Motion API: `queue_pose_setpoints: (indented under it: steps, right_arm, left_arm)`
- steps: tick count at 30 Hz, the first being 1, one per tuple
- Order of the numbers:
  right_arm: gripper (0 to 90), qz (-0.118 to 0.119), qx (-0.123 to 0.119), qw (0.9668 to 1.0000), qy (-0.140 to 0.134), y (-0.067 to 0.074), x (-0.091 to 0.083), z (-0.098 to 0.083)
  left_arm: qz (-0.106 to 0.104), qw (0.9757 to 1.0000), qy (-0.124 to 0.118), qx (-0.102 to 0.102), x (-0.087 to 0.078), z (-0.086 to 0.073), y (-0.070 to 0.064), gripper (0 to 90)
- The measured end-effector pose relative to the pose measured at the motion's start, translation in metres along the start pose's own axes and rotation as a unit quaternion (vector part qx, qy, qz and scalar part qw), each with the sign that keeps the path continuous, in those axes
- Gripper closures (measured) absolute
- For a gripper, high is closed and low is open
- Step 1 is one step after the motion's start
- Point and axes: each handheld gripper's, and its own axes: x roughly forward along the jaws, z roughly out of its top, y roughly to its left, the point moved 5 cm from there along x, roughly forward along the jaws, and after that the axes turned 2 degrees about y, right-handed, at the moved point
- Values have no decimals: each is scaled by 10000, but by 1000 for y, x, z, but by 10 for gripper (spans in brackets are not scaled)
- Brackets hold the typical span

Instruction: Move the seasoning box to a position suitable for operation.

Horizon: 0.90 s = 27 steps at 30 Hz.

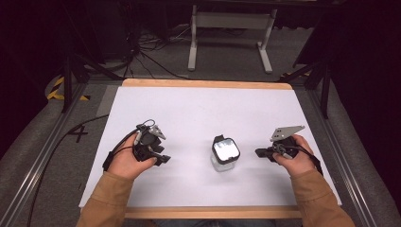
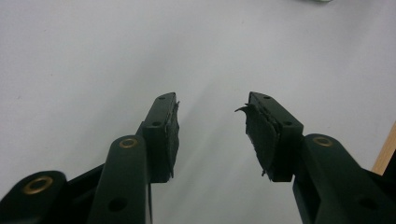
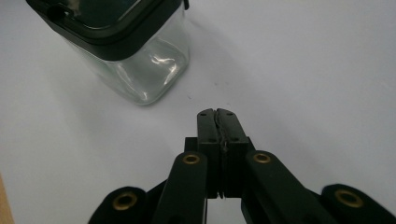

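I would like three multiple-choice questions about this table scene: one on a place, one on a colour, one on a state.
1. Where does the clear jar stand on the white table?
A. between the two tools
B. left of both tools
C. on the floor

2. What colour is the jar's lid rim?
A. red
B. black
C. yellow

3. How do the jaws of the right tool stand?
A. wide apart
B. closed on the jar
C. shut on nothing

Answers: 1 A, the high view shows the jar between the left tool and the right one. 2 B, the rim is black. 3 C, the pads meet, apart from the jar.
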Motion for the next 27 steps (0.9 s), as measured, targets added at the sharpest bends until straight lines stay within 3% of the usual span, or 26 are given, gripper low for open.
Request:
queue_pose_setpoints:
  steps: [7, 11, 20, 27]
  right_arm:
    - [897, 159, -332, 9993, 55, 24, 11, 12]
    - [896, 232, -400, 9989, 70, 29, 19, 14]
    - [894, 70, -441, 9990, 93, 30, 37, 18]
    - [894, 133, -414, 9990, 37, 27, 44, 19]
  left_arm:
    - [-16, 10000, 65, 34, 2, 1, -3, 531]
    - [-19, 9999, 113, 77, 4, 1, -4, 525]
    - [-36, 9999, 151, 62, 6, 1, -6, 519]
    - [-31, 9998, 159, 90, 7, 1, -7, 518]
